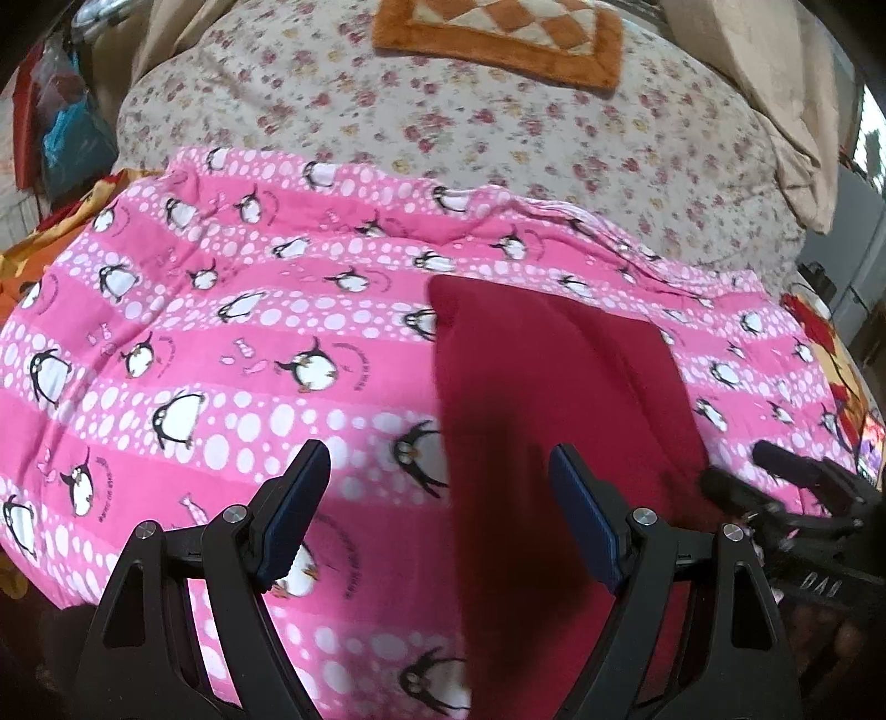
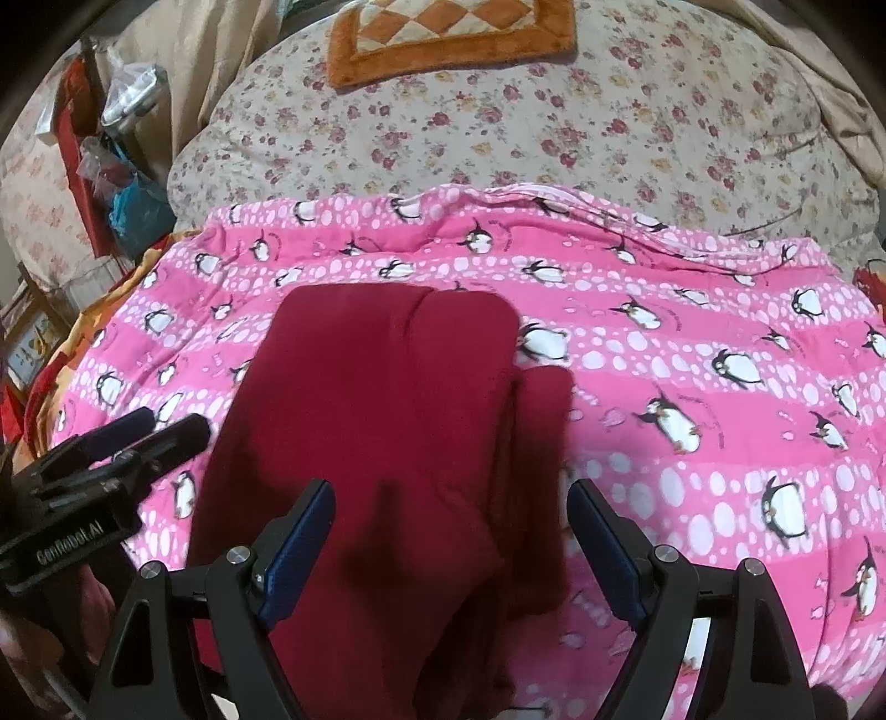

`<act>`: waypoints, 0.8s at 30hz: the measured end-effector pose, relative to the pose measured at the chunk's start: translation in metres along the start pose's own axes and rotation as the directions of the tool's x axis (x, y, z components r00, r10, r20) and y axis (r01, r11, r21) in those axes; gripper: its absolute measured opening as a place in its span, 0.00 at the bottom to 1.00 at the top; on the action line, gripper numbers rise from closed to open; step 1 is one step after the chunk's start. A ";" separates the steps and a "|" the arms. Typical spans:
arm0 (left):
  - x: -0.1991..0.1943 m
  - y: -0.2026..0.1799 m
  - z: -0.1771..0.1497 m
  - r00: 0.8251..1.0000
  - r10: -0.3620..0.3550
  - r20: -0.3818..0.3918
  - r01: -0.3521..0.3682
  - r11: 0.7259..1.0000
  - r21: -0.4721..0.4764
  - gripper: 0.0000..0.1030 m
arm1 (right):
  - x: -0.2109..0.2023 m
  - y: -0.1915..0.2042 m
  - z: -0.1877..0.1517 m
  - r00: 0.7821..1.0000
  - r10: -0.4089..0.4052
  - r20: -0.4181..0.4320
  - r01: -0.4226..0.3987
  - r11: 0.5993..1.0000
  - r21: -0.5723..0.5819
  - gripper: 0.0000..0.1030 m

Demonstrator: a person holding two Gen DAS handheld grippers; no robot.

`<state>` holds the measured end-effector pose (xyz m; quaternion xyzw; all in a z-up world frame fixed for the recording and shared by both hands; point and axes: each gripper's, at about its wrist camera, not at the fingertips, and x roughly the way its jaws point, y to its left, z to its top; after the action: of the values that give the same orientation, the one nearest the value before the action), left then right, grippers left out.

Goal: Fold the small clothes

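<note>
A dark red garment [image 2: 387, 421] is seen lying on a pink penguin-print blanket [image 2: 692, 387], which is spread over the near part of a bed. In the right wrist view the garment is shown partly folded, with one layer laid over another and a narrower strip [image 2: 545, 471] exposed along its right edge. The right gripper [image 2: 451, 548] is held over the garment's near end with its jaws spread wide and nothing between them. In the left wrist view the left gripper [image 1: 440, 518] is likewise seen with jaws wide and empty, placed over the garment's [image 1: 554, 387] left edge, so that pink blanket [image 1: 221, 343] lies under its left finger and red cloth under its right. Each gripper is caught at the edge of the other's view. Beyond the blanket a floral cover [image 2: 554, 127] is spread, and an orange checked mat [image 2: 448, 39] rests on it at the far end.
</note>
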<state>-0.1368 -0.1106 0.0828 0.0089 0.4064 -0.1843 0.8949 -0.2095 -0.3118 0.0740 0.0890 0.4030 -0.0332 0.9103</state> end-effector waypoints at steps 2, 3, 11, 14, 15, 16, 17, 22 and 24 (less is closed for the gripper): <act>0.007 0.014 0.005 1.000 0.027 -0.006 -0.027 0.999 -0.025 0.79 | 0.001 -0.010 0.004 1.000 -0.024 0.003 0.024 1.000 0.009 0.81; 0.009 0.021 0.007 0.999 0.046 -0.007 -0.046 0.998 -0.030 0.79 | 0.001 -0.019 0.008 0.999 -0.032 0.005 0.032 0.999 0.020 0.81; 0.037 0.086 0.030 0.982 0.187 -0.022 -0.188 0.977 -0.097 0.79 | 0.015 -0.117 0.040 0.983 -0.180 -0.022 0.181 0.974 0.139 0.81; 0.033 0.090 0.034 0.982 0.187 -0.015 -0.187 0.976 -0.111 0.79 | 0.017 -0.145 0.041 0.984 -0.174 -0.046 0.179 0.960 0.215 0.81; 0.028 0.085 0.035 0.985 0.174 -0.003 -0.173 0.979 -0.104 0.79 | 0.017 -0.150 0.040 0.984 -0.174 -0.046 0.180 0.955 0.234 0.81; 0.024 0.081 0.035 0.986 0.166 0.007 -0.165 0.982 -0.095 0.79 | 0.017 -0.152 0.037 0.983 -0.178 -0.049 0.185 0.951 0.249 0.81; 0.019 0.070 0.034 0.988 0.153 0.021 -0.151 0.986 -0.073 0.79 | 0.017 -0.150 0.035 0.983 -0.174 -0.056 0.183 0.949 0.257 0.81; 0.006 0.018 0.024 0.997 0.064 0.034 -0.065 0.998 0.024 0.79 | 0.007 -0.101 0.028 0.993 -0.115 -0.024 0.117 0.979 0.164 0.81; 0.006 -0.002 0.020 0.999 0.023 0.022 -0.024 0.999 0.048 0.79 | 0.003 -0.076 0.027 0.997 -0.077 -0.006 0.078 0.991 0.106 0.81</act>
<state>-0.1197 -0.1172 0.0920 0.0333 0.3920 -0.1834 0.9009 -0.1976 -0.3916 0.0796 0.1216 0.4047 -0.0899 0.9019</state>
